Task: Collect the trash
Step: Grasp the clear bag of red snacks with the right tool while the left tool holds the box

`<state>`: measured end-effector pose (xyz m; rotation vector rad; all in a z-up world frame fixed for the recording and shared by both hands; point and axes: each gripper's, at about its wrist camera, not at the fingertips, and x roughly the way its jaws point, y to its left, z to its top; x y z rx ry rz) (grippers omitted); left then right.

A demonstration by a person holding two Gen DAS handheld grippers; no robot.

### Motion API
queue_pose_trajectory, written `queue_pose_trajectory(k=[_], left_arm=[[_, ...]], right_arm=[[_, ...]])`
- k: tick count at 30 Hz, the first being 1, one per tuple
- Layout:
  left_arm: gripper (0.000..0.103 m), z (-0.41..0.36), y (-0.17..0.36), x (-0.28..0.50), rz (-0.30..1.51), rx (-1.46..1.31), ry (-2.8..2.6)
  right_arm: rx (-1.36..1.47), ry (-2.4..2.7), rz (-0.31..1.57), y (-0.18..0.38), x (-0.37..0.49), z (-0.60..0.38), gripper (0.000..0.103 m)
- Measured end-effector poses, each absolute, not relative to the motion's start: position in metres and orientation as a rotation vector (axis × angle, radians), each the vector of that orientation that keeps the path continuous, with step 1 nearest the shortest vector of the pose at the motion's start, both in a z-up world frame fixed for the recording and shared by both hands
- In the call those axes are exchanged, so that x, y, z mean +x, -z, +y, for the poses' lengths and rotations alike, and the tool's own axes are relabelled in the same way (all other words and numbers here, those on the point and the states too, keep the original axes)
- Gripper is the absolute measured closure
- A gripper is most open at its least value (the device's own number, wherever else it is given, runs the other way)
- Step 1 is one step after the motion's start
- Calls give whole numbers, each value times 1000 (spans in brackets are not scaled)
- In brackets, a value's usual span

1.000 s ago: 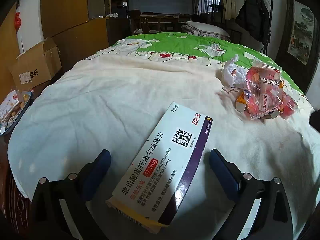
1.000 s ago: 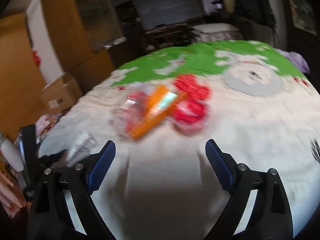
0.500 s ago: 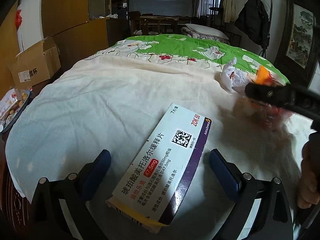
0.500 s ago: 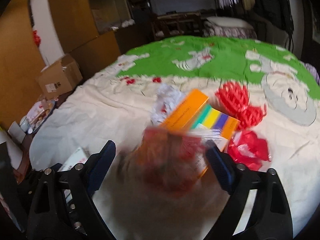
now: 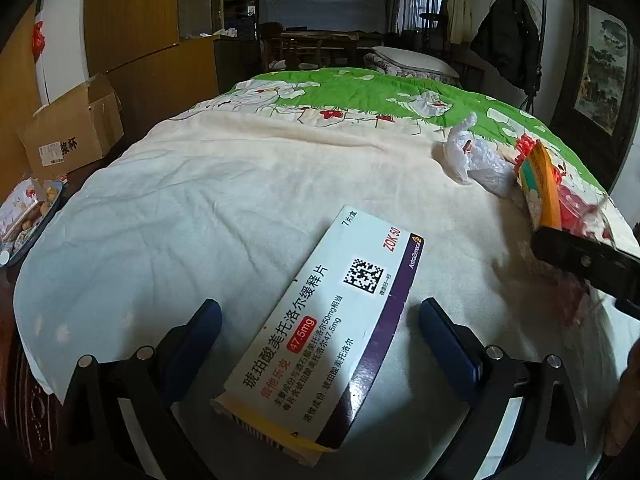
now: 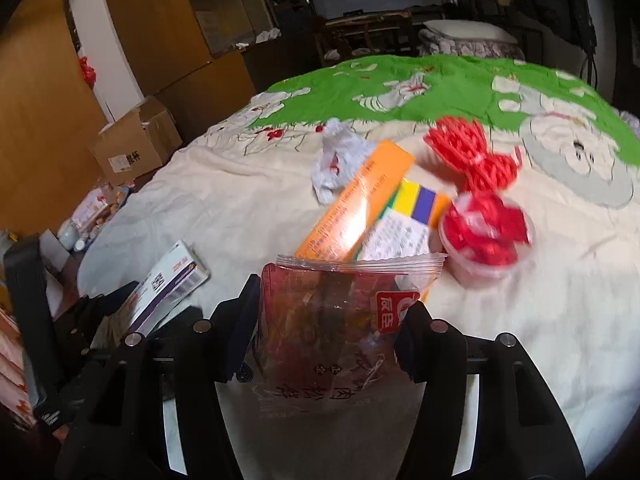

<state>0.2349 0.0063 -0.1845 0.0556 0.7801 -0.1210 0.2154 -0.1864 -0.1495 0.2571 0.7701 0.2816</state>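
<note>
While the medicine box (image 5: 320, 332) lies between the spread, untouching fingers of the left gripper (image 5: 320, 340), it is best left alone. Beyond that box, the right gripper (image 6: 324, 332), just closing, seems clamped on the snack bag (image 6: 340, 320); a firm pinch is advised before lifting.

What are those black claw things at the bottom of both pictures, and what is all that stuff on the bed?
They are two hand-held grippers, like big tongs; a person holds one in each hand, each with its own camera looking along the claws. The left hand-held gripper is open, with a white medicine box lying between its claws on the cream blanket. The right hand-held gripper has just been closing around a clear snack wrapper. Behind it lie an orange box, a crumpled white bag, a cup of red scraps and a red string bundle. That is trash to collect.
</note>
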Motion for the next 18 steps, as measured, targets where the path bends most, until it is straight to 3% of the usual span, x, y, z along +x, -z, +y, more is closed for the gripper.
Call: queue_pose_trajectory(k=[2,8,11,15,16,18], left_arm=[[6,5,185,235,781,58,118],[6,5,185,235,780,59,116],[6,5,185,235,780,59,115],[6,5,185,235,780,60,116],[6,5,185,235,780,59,116],[6,5,184,235,781,58,117]], right_arm=[[291,-300,774,150,211,-192,35],[347,-299,768,152,191,-210,33],[359,-291,776,156,184,-215,26],[380,-271,764,158,179,-224,25],[382,-265,755,158,178,-226,26],[377,-256,721,156,175,-227,48]])
